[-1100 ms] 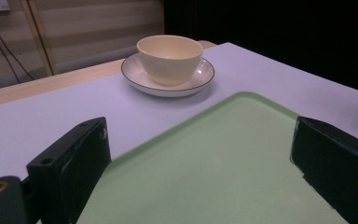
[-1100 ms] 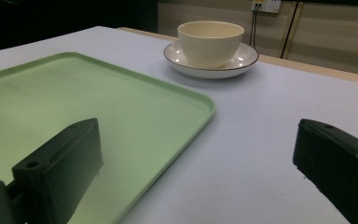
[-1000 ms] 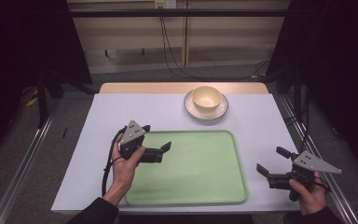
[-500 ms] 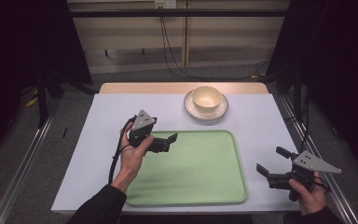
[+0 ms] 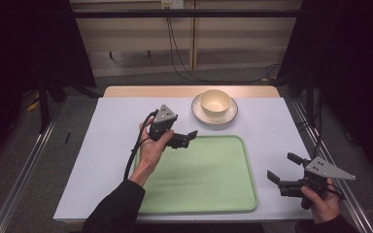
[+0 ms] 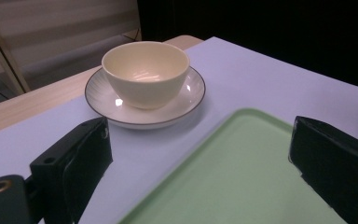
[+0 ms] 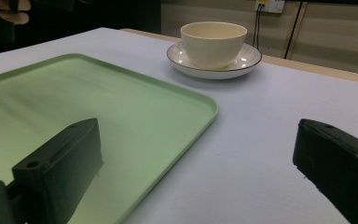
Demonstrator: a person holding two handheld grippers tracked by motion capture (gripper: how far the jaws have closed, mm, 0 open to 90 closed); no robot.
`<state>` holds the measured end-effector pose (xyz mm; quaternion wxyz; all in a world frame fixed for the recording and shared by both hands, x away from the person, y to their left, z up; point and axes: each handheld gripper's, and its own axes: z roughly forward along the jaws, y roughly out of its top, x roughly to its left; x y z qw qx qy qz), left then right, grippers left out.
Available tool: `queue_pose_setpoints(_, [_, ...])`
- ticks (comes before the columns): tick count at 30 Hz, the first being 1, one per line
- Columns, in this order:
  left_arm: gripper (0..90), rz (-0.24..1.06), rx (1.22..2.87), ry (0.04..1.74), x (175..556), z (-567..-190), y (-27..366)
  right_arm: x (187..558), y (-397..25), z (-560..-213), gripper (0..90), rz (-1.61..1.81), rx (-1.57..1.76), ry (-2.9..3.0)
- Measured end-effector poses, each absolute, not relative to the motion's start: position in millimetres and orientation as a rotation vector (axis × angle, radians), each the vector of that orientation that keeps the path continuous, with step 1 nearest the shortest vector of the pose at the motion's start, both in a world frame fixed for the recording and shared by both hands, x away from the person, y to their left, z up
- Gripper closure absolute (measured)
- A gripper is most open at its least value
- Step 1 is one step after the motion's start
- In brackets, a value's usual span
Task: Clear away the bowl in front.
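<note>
A cream bowl (image 5: 215,101) stands on a white saucer (image 5: 207,116) at the far middle of the table. A light green tray (image 5: 199,179) lies empty in front of it. My left gripper (image 5: 188,139) is held above the tray's far left corner, open and empty, jaws pointing right toward the saucer. In the left gripper view the bowl (image 6: 144,72) and saucer (image 6: 189,102) sit just beyond the open left gripper (image 6: 200,172), with the tray (image 6: 247,172) below. My right gripper (image 5: 283,168) rests open near the front right edge, beside the tray (image 7: 98,107), facing the bowl (image 7: 213,43).
The table top (image 5: 111,145) is covered in pale lilac, with a wooden strip (image 5: 141,91) along the far edge. A black cable (image 5: 132,158) trails from the left gripper. Metal rails run along the floor on both sides.
The left hand has carried its gripper forward and to the right, from the tray's left side toward the saucer. The right gripper has stayed where it was.
</note>
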<state>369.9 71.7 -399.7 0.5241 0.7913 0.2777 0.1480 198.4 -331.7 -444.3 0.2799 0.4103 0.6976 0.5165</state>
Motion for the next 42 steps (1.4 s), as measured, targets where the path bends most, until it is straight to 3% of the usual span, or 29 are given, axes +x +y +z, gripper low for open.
queue_pose_setpoints(28, [12.8,0.361,1.943,0.789,448,-422,32,199,-333,-446,0.9,1.374,1.088,1.886])
queue_pose_setpoints(32, [20.8,0.372,1.992,0.752,457,-423,25,198,-333,-447,0.9,1.372,1.094,1.891])
queue_pose_setpoints(42, [19.1,0.403,2.005,0.828,485,-424,6,198,-334,-447,1.0,1.370,1.092,1.892])
